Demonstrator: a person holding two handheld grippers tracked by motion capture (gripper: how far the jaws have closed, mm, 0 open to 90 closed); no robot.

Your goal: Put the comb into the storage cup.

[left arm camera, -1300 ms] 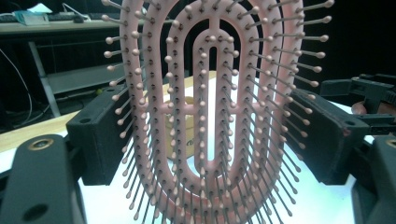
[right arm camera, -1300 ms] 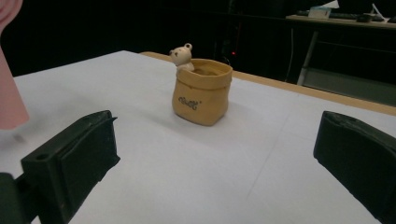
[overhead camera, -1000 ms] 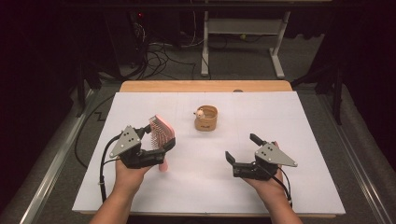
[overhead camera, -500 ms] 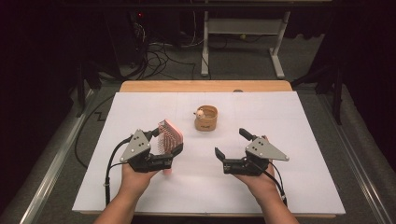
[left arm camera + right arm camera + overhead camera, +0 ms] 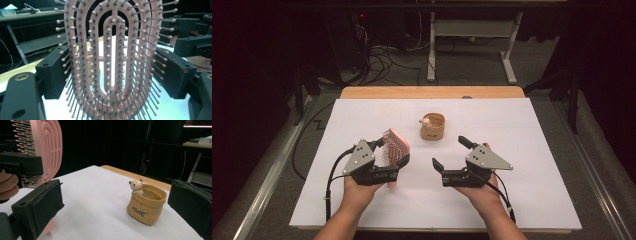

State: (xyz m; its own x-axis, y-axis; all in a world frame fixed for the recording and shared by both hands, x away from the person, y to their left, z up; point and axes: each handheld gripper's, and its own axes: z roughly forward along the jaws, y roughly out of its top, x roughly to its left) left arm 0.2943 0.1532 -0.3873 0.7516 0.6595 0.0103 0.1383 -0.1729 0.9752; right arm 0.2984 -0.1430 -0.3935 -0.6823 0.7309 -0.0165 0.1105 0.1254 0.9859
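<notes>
My left gripper is shut on a pink oval hairbrush and holds it upright above the white table, handle end down. In the left gripper view the bristled face of the hairbrush stands between the two pads. My right gripper hangs open and empty to the right of the brush, with its jaws turned toward it. Beyond both grippers stands a small tan pot with a bear figure on its rim. The right gripper view has this pot ahead and the brush at its left.
A white sheet covers the table, and a wooden edge runs along the back. Behind the table are floor cables and a white desk frame. Metal rails run along both sides.
My right gripper has moved left toward the brush and risen a little. The left gripper, still holding the brush, has shifted slightly to the right.
</notes>
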